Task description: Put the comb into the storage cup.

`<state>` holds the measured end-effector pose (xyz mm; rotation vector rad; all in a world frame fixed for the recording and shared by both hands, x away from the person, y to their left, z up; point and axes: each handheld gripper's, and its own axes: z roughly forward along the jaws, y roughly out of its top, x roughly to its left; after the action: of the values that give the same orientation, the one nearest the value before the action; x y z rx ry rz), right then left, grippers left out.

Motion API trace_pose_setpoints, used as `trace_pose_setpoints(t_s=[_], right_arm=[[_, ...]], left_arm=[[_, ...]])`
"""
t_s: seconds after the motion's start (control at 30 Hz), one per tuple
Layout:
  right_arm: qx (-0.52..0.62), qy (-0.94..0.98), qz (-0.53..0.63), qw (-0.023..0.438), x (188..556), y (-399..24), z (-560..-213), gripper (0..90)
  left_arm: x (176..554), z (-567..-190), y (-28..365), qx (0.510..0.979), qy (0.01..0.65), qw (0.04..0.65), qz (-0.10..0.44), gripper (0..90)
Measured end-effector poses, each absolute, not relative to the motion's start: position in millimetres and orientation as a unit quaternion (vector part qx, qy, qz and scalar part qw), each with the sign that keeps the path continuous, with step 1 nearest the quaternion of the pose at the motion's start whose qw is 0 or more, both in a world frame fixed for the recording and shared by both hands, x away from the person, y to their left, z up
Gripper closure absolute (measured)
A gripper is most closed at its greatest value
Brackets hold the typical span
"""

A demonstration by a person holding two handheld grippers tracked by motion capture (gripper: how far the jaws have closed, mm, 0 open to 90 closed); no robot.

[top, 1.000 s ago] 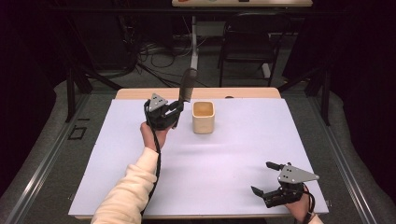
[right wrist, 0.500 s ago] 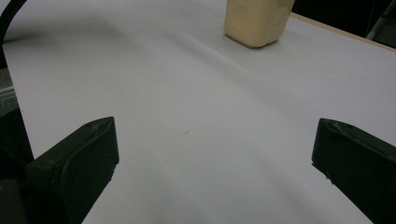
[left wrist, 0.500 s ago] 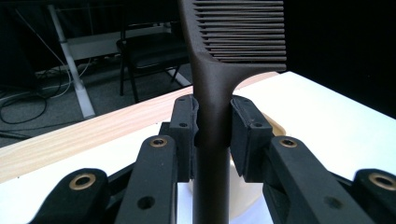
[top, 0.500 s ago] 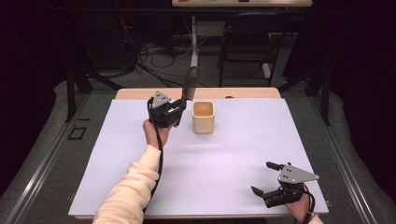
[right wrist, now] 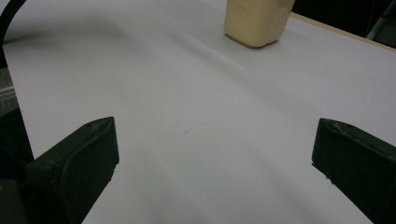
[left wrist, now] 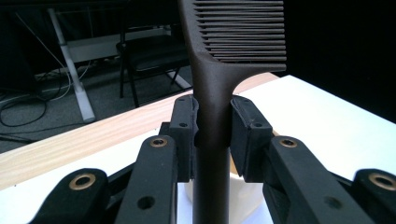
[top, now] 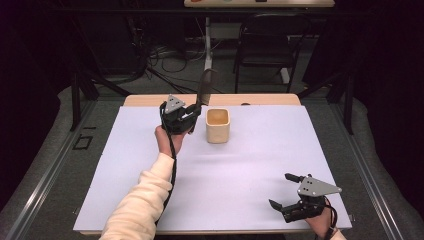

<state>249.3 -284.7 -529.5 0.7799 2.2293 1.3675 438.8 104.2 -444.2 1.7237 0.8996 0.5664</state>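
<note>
Comb carried toward the cream cup

The left gripper (top: 192, 114), clamped on the handle of a dark comb (top: 204, 87), has drifted slightly rightward over the last second, so the comb now stands upright just beside the cream cup (top: 218, 125); dropping it in looks like the next step. The left gripper view adds the pads (left wrist: 184, 135) squeezing the comb's handle just below the teeth, with the cup's rim underneath. At the near right corner of the white table sheet (top: 250, 170), the right gripper (top: 287, 192) rests unmoved, its jaws spread wide and empty.
</note>
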Motion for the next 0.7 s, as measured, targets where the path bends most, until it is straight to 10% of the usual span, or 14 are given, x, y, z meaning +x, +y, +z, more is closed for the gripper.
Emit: trace_pose_setpoints(t_s=[0.7], right_arm=[[0.28, 0.8, 0.491, 0.204, 249.1, -284.9, -529.4, 0.3]], left_arm=[[444.3, -437.3, 91.8, 0.719, 0.37, 0.537, 0.239, 72.0]])
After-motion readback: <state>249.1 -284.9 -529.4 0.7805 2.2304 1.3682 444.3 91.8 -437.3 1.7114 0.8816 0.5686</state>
